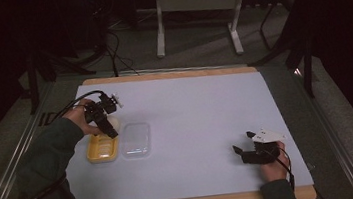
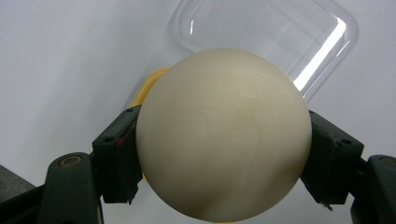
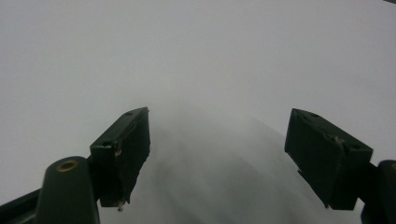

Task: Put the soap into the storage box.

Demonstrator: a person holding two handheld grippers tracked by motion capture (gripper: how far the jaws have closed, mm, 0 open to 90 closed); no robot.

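A cream-white ball [image 2: 224,135] sits clamped between the jaws of my left gripper [image 2: 224,158]. In the high view that gripper [image 1: 109,127] hangs with the ball [image 1: 113,121] just above the far end of a yellow tray [image 1: 101,152] at the table's left. The tray's rim [image 2: 149,84] peeks out behind the ball. A clear plastic lid [image 1: 136,140] lies flat right beside the tray, and its shiny rim [image 2: 317,42] shows past the ball. My right gripper [image 1: 245,142] rests open near the table's front right, its jaws [image 3: 217,158] wide apart over bare white surface.
The white tabletop [image 1: 201,116] has wooden edges at front and back. Beyond the far edge stand a white frame's legs [image 1: 158,26] and dark cables on the floor [image 1: 113,46]. A metal rail [image 1: 15,163] runs along the left side.
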